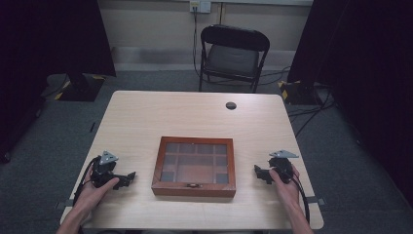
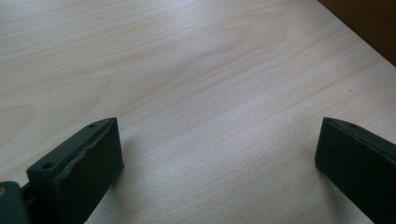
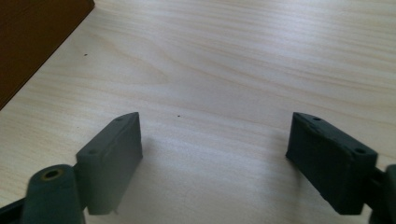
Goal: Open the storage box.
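Note:
A brown wooden box (image 1: 194,167) with a glass lid over several compartments lies shut near the table's front middle, its small latch facing the person. My left gripper (image 1: 127,178) rests on the table left of the box, held by a hand, jaws wide apart with bare wood between them (image 2: 219,140). The box's dark corner (image 2: 369,23) shows at the upper right of the left gripper view. My right gripper (image 1: 259,173) rests right of the box, also open and holding nothing (image 3: 215,135). The box's side (image 3: 32,42) sits at the upper left of the right gripper view.
The light wooden table (image 1: 160,112) has a round cable hole (image 1: 231,105) near its far edge. A black folding chair (image 1: 233,56) stands behind the table. Cables lie on the grey floor at the right (image 1: 311,109). Dark curtains hang at both sides.

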Demonstrator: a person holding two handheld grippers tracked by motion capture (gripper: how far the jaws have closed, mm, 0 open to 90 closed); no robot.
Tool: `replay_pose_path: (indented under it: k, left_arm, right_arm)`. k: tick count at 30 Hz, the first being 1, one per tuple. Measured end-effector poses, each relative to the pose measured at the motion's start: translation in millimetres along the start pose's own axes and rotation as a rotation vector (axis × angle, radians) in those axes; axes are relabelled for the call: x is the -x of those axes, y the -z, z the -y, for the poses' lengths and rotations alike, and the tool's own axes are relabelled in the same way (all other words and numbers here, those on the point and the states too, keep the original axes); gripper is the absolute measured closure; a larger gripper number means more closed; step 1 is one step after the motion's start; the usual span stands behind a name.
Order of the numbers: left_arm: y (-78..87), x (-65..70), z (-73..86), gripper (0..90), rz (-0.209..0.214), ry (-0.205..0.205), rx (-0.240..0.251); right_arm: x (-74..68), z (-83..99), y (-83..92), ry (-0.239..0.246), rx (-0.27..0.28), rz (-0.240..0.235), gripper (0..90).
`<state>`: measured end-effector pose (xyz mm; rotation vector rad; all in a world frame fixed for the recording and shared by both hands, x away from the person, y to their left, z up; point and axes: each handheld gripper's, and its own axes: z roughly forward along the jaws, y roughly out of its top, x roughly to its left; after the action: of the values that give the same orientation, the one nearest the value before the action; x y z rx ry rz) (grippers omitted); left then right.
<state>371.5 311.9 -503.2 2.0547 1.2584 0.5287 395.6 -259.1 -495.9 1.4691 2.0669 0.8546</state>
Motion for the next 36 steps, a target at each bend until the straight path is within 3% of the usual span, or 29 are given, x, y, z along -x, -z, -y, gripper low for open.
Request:
replay_pose_path:
  k: [5,8,11,17,19,21,22,25,27,30,31,32,36]
  left_arm:
    - [-0.2,0.5,0.0,0.3,-0.001,0.008,0.003]
    - [-0.1,0.6,0.0,0.4,-0.003,0.008,0.003]
    - [-0.1,0.6,0.0,0.4,-0.003,0.007,0.003]
    - [-0.2,0.8,-0.1,0.7,-0.007,0.008,0.002]
    - [2.4,2.3,-1.0,7.4,-0.011,0.032,0.015]
    - [4.4,1.8,-1.3,18.7,-0.014,0.022,0.016]
    - [5.6,2.5,-1.4,17.7,-0.006,0.032,0.009]
    - [8.1,2.0,-2.1,18.5,-0.008,0.021,0.0]
    - [11.3,3.4,-3.6,21.6,-0.001,0.04,0.007]
    - [20.6,6.4,-8.0,23.0,0.013,0.044,0.058]
    - [20.6,6.4,-8.0,23.1,0.013,0.044,0.058]
    - [23.6,8.2,-9.5,23.4,0.024,0.047,0.074]
    - [25.5,11.1,-11.3,23.8,0.047,0.038,0.094]
  right_arm:
    - [0.7,-0.5,2.3,-0.003,0.0,-0.01,18.7]
    - [-3.0,-4.5,13.8,-0.014,0.058,-0.064,23.6]
    - [-6.3,-7.4,18.4,-0.009,0.074,-0.093,26.5]
    - [-21.0,-18.5,31.3,0.025,0.123,-0.202,36.2]
    - [-25.7,-21.2,34.0,0.03,0.125,-0.225,37.7]
    - [-27.8,-22.9,36.0,0.035,0.13,-0.238,39.6]
    - [-32.1,-26.6,41.8,0.033,0.15,-0.276,47.0]
    - [-42.9,-34.4,52.8,0.03,0.195,-0.368,54.8]
    - [-56.2,-40.0,57.2,0.07,0.203,-0.422,58.5]
    - [-79.8,-46.0,53.5,0.115,0.174,-0.519,63.2]
    - [-79.8,-46.0,53.5,0.115,0.174,-0.519,63.2]
    - [-94.1,-48.9,49.2,0.138,0.154,-0.59,66.6]
    - [-120.5,-57.5,45.2,0.216,0.133,-0.683,73.6]
